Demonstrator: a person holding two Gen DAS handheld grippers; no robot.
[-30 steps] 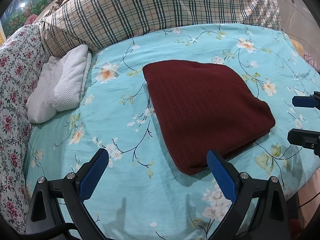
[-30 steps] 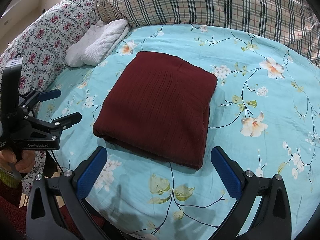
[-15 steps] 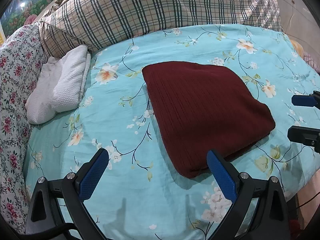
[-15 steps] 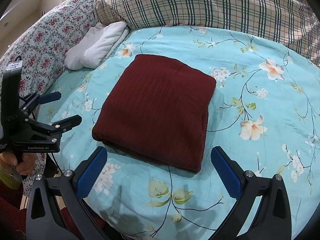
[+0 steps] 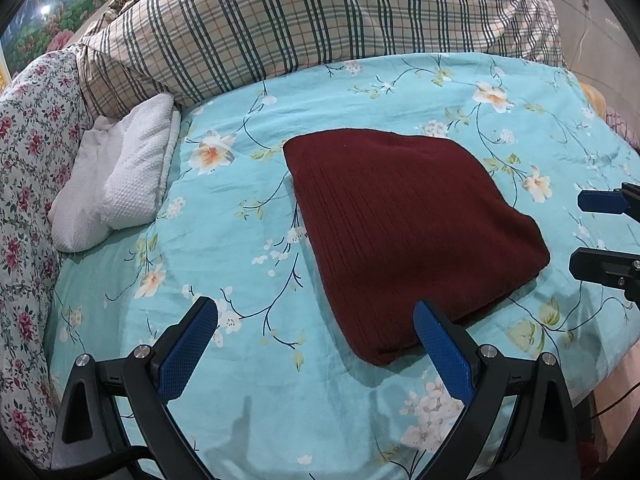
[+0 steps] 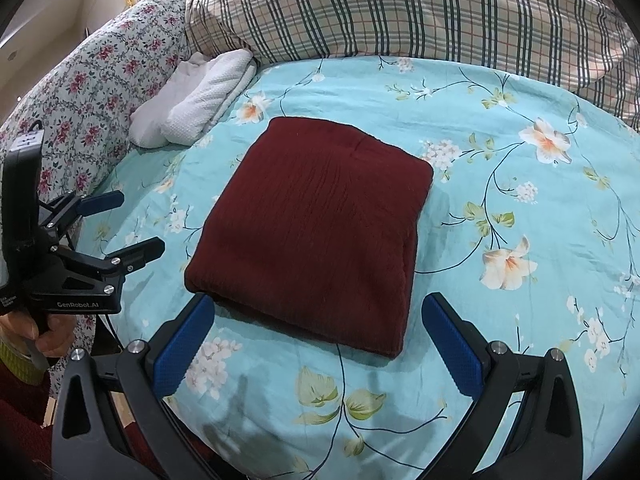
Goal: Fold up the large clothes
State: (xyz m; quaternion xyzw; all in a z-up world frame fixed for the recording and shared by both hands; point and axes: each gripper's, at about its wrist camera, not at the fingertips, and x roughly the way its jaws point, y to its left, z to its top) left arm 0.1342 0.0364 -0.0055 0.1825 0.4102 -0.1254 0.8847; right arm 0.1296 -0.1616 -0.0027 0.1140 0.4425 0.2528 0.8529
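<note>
A dark red knitted garment (image 5: 404, 224) lies folded into a neat rectangle on the turquoise floral bedsheet (image 5: 240, 216); it also shows in the right wrist view (image 6: 316, 224). My left gripper (image 5: 316, 324) is open and empty, held above the sheet just before the garment's near corner; it also shows at the left in the right wrist view (image 6: 128, 224). My right gripper (image 6: 316, 320) is open and empty, above the garment's near edge; its fingers (image 5: 604, 202) show at the right in the left wrist view.
A folded white towel (image 5: 116, 184) lies at the left of the bed. A plaid quilt (image 5: 320, 20) is heaped along the back. A floral pillow (image 5: 28, 152) lines the left side. The bed's edge runs near my grippers.
Both grippers have drawn back slightly from the folded garment, staying open. The garment has not moved.
</note>
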